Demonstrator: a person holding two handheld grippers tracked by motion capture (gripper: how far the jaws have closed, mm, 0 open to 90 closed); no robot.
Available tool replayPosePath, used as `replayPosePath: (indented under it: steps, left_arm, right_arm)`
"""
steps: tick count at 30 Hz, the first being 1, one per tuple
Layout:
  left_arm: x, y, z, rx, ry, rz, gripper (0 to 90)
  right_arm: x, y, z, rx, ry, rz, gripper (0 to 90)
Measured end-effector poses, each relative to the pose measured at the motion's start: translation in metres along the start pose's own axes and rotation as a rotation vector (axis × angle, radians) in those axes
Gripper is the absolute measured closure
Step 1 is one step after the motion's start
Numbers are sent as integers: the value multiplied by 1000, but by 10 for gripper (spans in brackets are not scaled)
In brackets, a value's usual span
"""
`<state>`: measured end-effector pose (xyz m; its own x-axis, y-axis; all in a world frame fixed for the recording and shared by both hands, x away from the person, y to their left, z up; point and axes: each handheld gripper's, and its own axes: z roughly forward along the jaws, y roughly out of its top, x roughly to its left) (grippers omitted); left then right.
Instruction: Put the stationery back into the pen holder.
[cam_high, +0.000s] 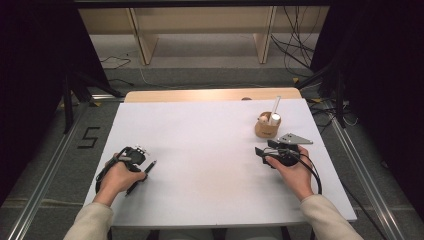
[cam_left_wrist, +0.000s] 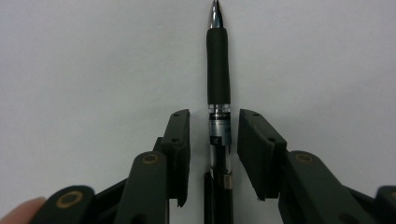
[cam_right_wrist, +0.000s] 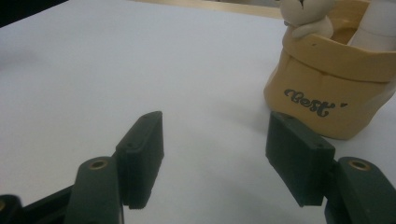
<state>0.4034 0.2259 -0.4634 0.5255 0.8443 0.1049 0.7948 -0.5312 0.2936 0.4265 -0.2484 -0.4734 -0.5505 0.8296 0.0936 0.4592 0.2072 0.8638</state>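
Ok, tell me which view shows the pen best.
The left gripper view. There the pen lies lengthwise between the left gripper jaws, with its black grip, silver tip and clear barrel sharp; gaps show on both sides. In the high view the pen is a thin dark stick by the left hand.

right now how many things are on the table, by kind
pen: 1, black, lying between the left gripper's jaws
holder: 1, tan sack-shaped, marked "Best"
white sticks standing in the holder: at least 2
grippers: 2, left gripper and right gripper
total: 6
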Motion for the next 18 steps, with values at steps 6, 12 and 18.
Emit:
replayPosePath:
  steps: [6, 12, 18]
  left_arm:
    - [2, 1, 1, 11, -21, -11, 668]
    - [3, 3, 2, 24, -44, -10, 711]
    - [5, 4, 2, 35, -65, -17, 730]
  right_arm:
    - [0, 0, 0, 1, 1, -1, 374]
    - [0, 0, 0, -1, 0, 0, 374]
    - [0, 0, 0, 1, 1, -4, 374]
